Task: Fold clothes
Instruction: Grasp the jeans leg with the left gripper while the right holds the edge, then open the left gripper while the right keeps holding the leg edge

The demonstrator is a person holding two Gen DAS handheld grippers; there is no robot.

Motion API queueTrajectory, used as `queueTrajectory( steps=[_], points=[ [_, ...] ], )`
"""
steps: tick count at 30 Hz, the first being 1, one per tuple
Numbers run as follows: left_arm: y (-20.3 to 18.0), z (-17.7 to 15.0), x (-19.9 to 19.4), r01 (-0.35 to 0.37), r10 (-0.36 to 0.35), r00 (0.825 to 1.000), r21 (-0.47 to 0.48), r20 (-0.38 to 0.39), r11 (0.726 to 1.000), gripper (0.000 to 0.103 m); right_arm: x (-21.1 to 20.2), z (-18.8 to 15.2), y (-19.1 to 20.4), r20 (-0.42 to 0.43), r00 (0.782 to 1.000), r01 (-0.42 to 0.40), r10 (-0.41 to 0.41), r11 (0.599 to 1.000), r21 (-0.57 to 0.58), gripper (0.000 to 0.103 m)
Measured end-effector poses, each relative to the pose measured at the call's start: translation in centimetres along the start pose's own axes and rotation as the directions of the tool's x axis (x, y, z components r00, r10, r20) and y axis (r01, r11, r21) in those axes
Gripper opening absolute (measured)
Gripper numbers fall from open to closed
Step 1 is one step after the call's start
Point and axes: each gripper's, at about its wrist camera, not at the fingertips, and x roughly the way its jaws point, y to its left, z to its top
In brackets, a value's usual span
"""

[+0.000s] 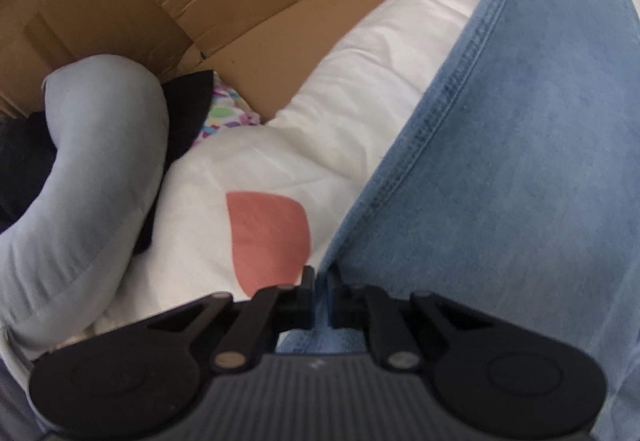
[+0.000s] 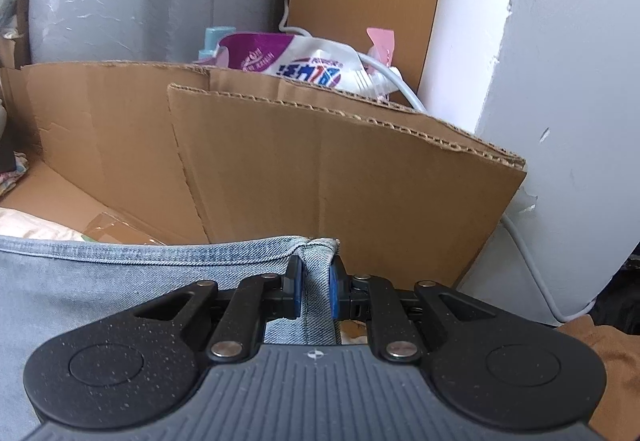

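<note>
Up close in the left wrist view, the left gripper (image 1: 320,295) has its jaws clamped on the edge of the light-blue jeans (image 1: 520,161), which stretch away over a white quilt (image 1: 360,101). Likewise, the right wrist view shows the right gripper (image 2: 314,291) pinching a bunched hem corner of the jeans (image 2: 120,273) before a cardboard box (image 2: 320,169).

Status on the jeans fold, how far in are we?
Early. Done: both grips are set. The left gripper is shut on the jeans at their side edge, and the right gripper pinches a hemmed corner. In hand: the denim is held up over the white bedding. Left: no fold shows in either view. Other clothes lie unfolded beside it.
</note>
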Motion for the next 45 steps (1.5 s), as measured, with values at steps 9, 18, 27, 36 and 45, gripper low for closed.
queueTrajectory(
  steps=[9,18,27,36,45],
  points=[
    [0.2,-1.1,0.9,0.006,-0.004,0.998,0.034,-0.057,0.999,0.014,2.6,-0.6,0.6,-0.052,0.999,0.005,-0.005,1.000,-0.003,0.012],
    [1.6,-5.7,0.4,-0.058,0.068,0.985,0.068,-0.159,0.996,0.031,3.1,-1.4,0.5,-0.075,0.997,-0.004,0.003,1.000,-0.015,0.012],
    [1.7,-7.7,0.3,-0.115,0.121,0.984,0.052,-0.129,0.992,0.017,4.2,-1.7,0.5,-0.110,0.994,0.000,-0.002,1.000,-0.015,0.012],
    [2.8,-7.3,0.2,-0.176,0.170,0.977,-0.032,-0.128,0.984,0.023,6.8,-1.4,1.1,-0.153,0.988,0.017,-0.018,1.000,-0.009,0.013],
    [1.4,-4.9,-0.5,-0.180,0.176,0.981,-0.048,-0.076,0.982,0.027,9.3,-1.6,2.5,-0.162,0.984,0.068,-0.075,0.996,-0.051,0.013]
  ],
)
